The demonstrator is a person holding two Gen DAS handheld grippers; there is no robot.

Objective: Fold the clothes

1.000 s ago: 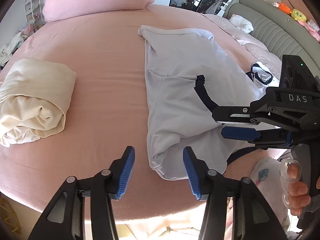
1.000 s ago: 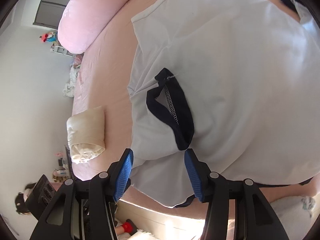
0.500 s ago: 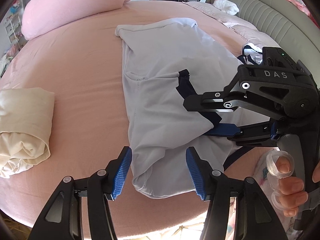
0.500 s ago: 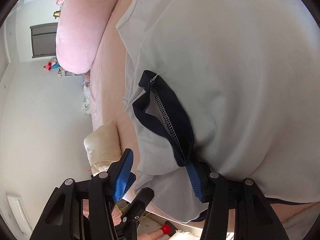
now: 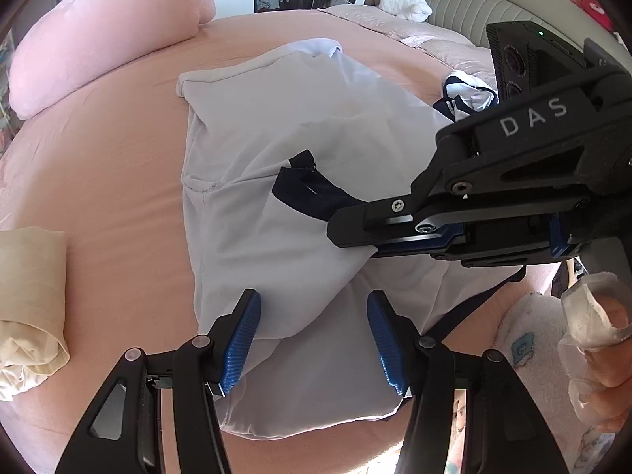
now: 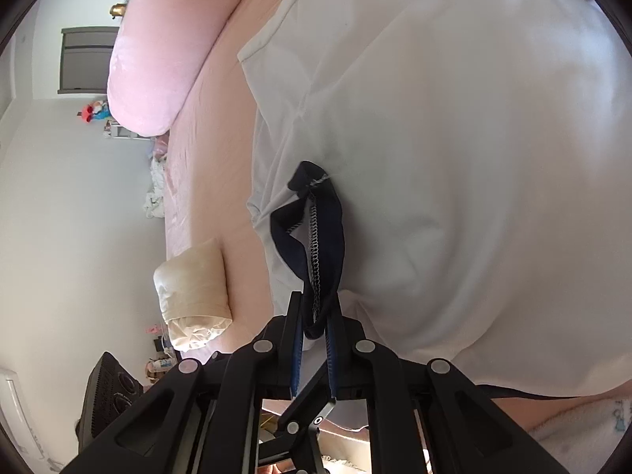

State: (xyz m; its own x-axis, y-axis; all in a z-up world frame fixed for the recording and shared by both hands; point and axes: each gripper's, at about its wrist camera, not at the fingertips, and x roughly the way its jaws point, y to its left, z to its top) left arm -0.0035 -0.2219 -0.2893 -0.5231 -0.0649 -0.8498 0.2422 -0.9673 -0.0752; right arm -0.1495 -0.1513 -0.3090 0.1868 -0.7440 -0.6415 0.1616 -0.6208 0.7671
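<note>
Right wrist view alone shows right gripper [image 6: 314, 328] closing, pinching navy cuff [image 6: 316, 237] of white shirt [image 6: 454, 158]. Left gripper [image 5: 312, 339] spread over shirt hem; cream bundle [image 5: 27, 308] to its left, pink pillow [image 5: 106, 35] beyond.

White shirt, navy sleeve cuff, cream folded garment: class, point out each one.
White shirt [image 5: 245, 158]: left wrist view, on its body panel.
Navy sleeve cuff [image 6: 322, 233]: right wrist view, mid-cuff.
Cream folded garment [image 5: 27, 288]: left wrist view, top fold.

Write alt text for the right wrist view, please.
The right gripper is closing its jaws on the navy trim of a white shirt spread on a pink bed. A pink pillow and a rolled cream garment lie to the left.
</note>
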